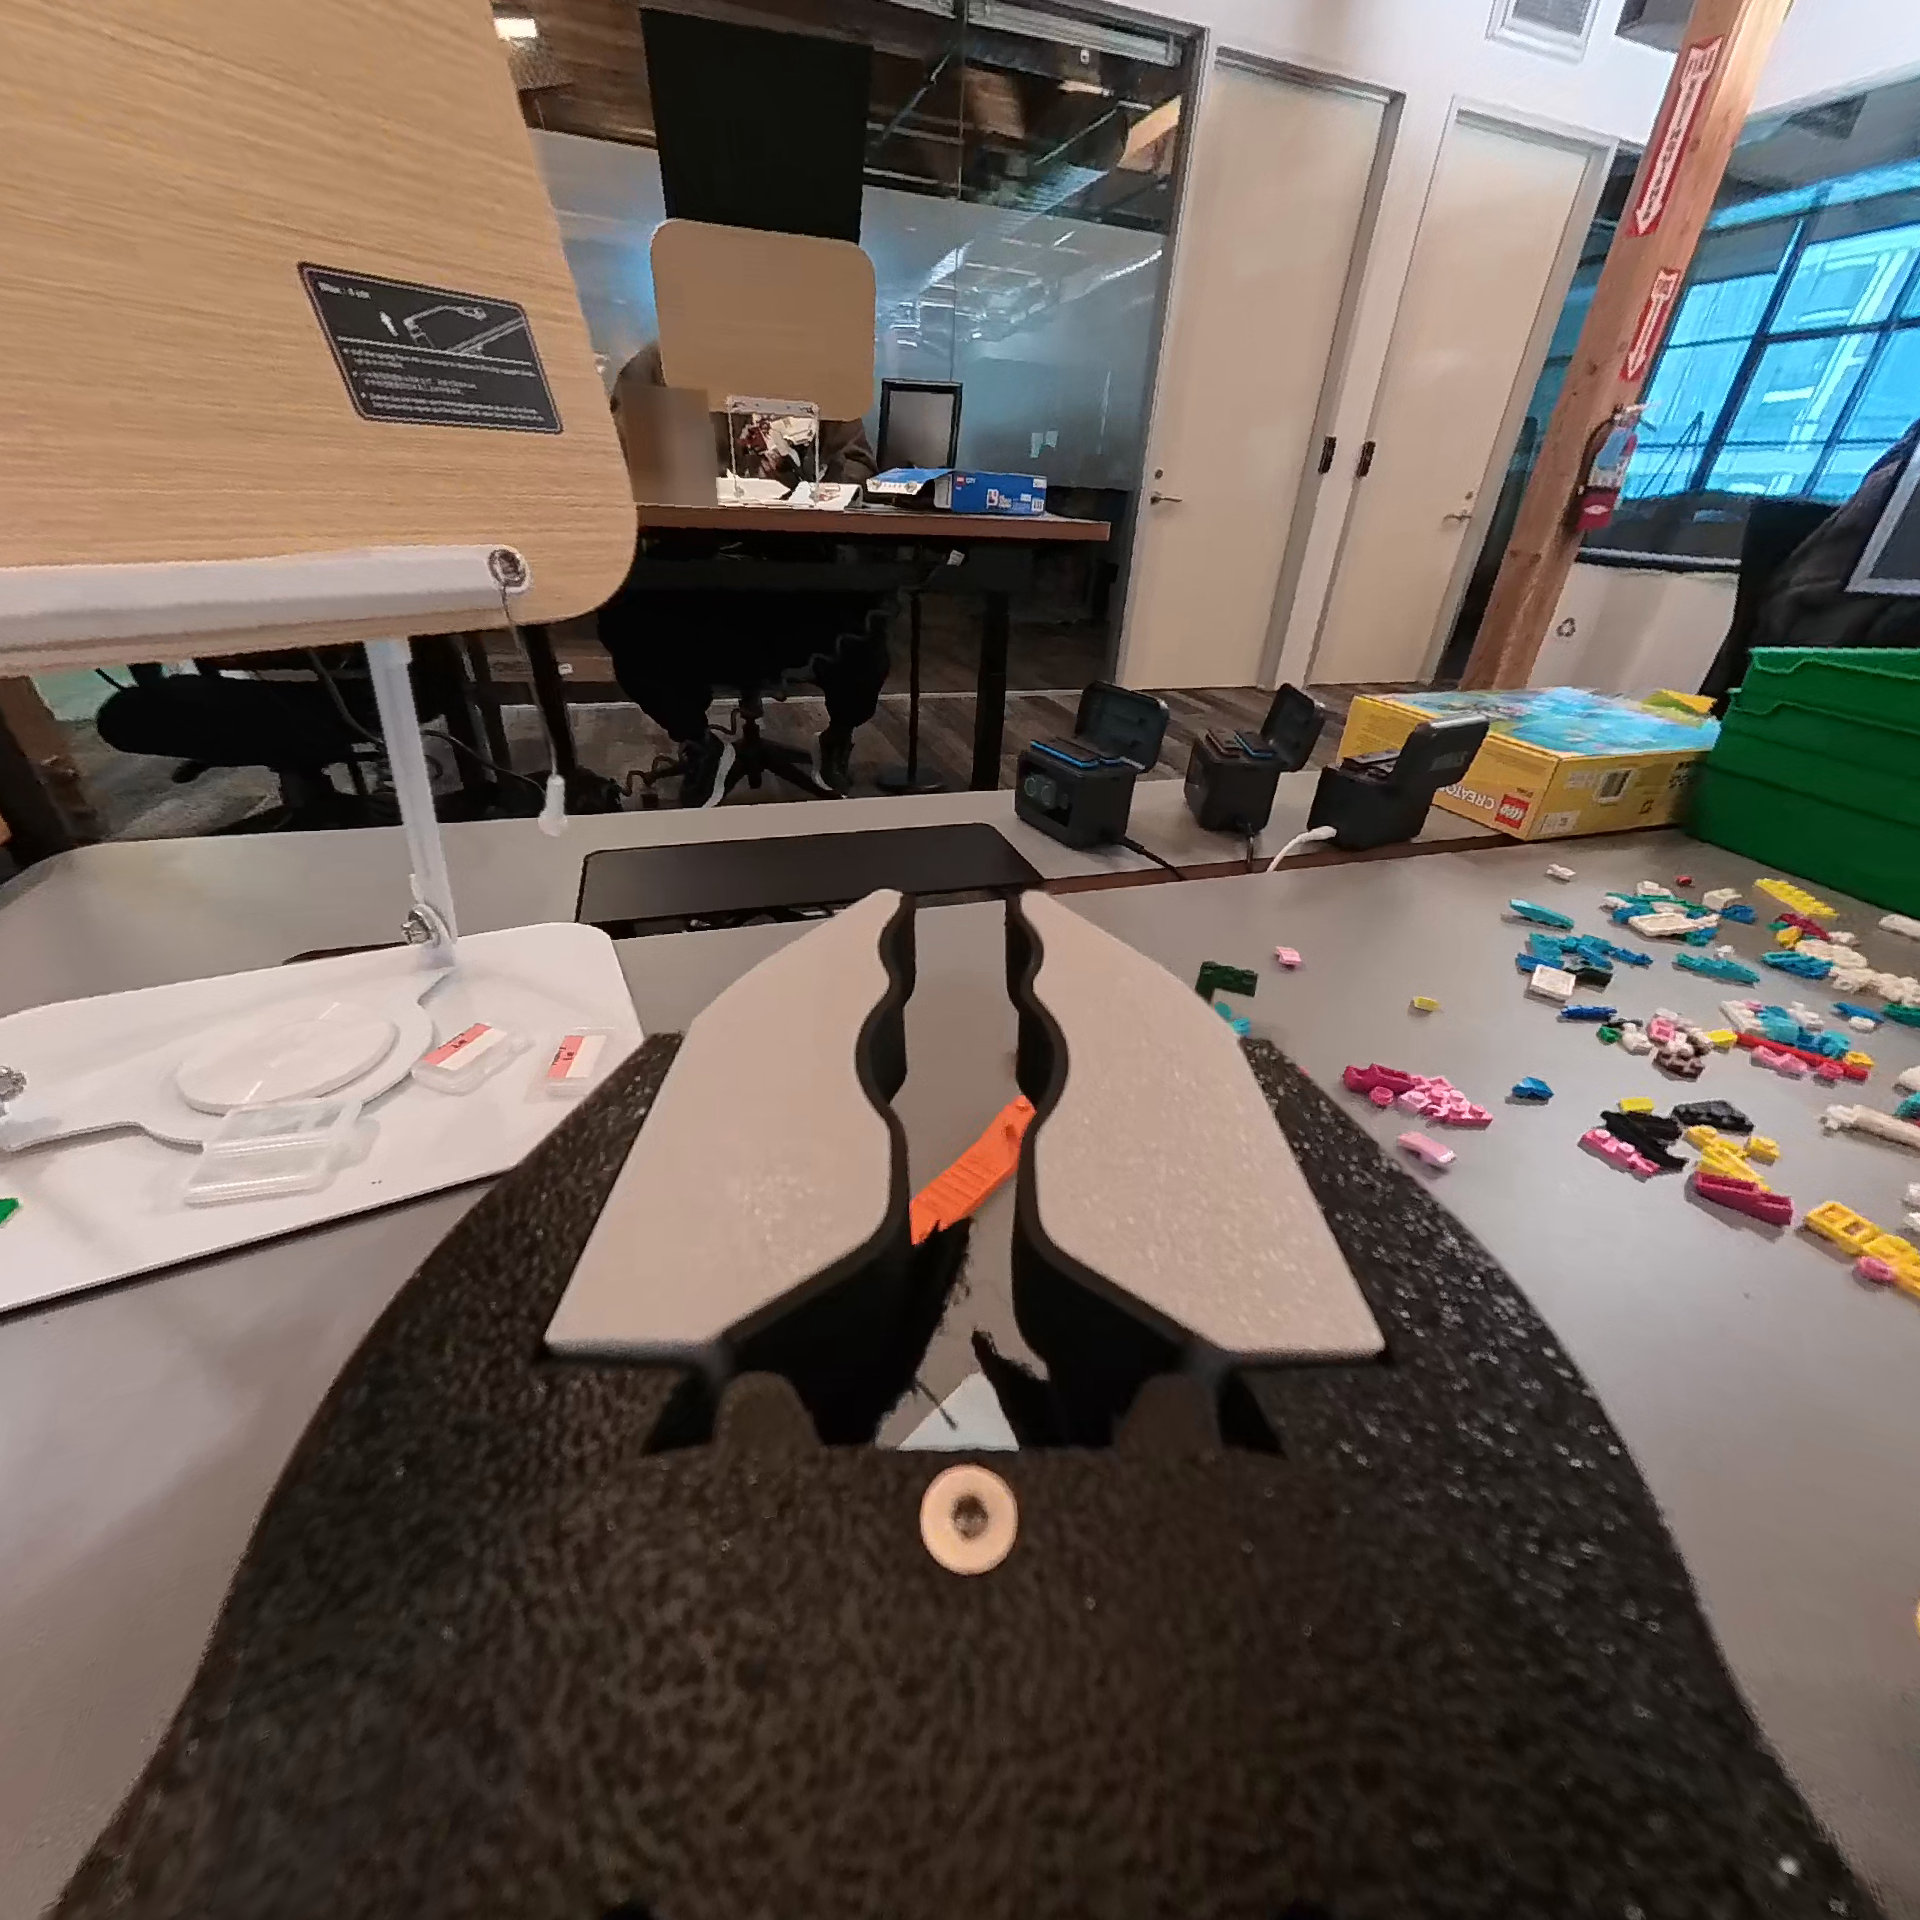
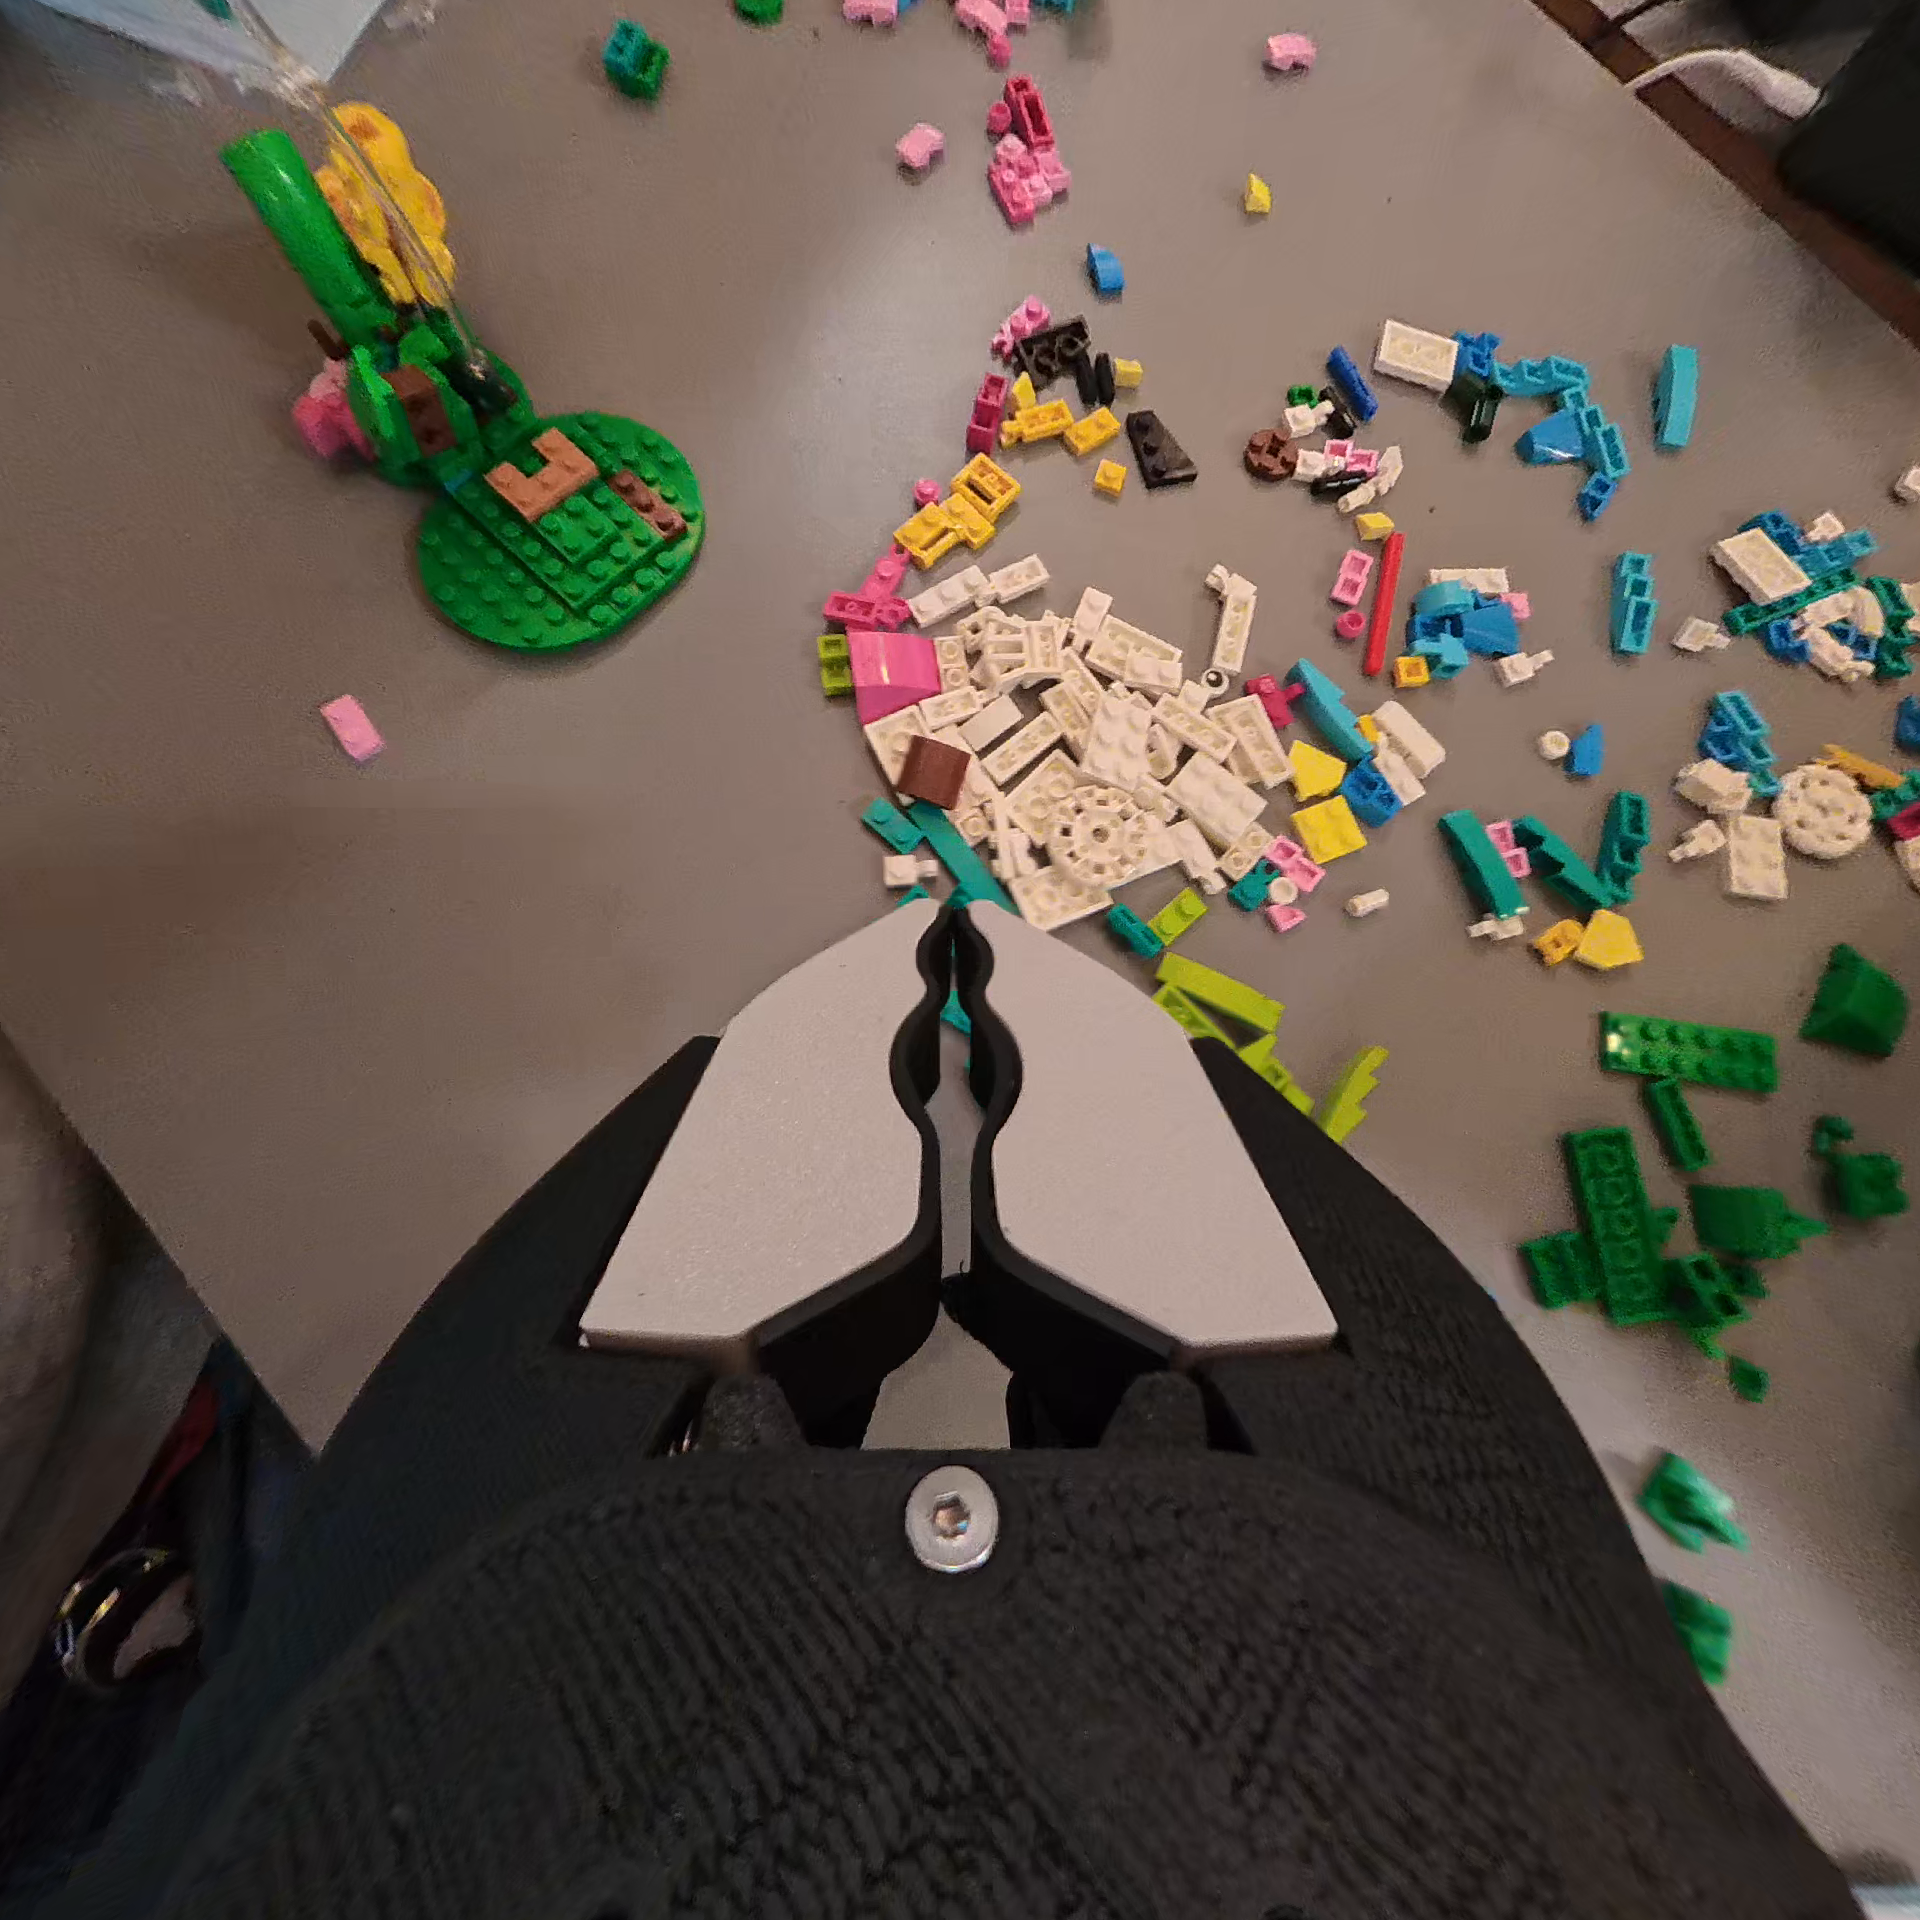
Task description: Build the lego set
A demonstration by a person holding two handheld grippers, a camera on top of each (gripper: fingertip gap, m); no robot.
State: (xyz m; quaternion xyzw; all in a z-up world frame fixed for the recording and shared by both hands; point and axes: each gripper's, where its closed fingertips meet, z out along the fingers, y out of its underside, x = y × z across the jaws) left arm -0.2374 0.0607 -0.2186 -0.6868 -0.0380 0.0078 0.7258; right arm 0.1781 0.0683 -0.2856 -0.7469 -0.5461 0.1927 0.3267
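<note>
In the left wrist view my left gripper hangs over the grey table. Its fingers stand a little apart, and an orange brick tool sits slantwise between the pads, deep in the jaws, touching both. In the right wrist view my right gripper points down at the near edge of a pile of white bricks. Its fingertips meet, right over a long teal strip that runs under them. I cannot tell whether the strip is pinched. A brown tile lies on the pile just ahead.
A green brick model with a stalk and yellow flower stands to the left. Loose coloured bricks and green pieces lie to the right. In the left wrist view there are a white stand base, a black mat, charger cases, a yellow box and green bins. My right fingertips sit around 40 cm from my left ones. The brown tile sits 8 cm or so from the ends of my right fingers.
</note>
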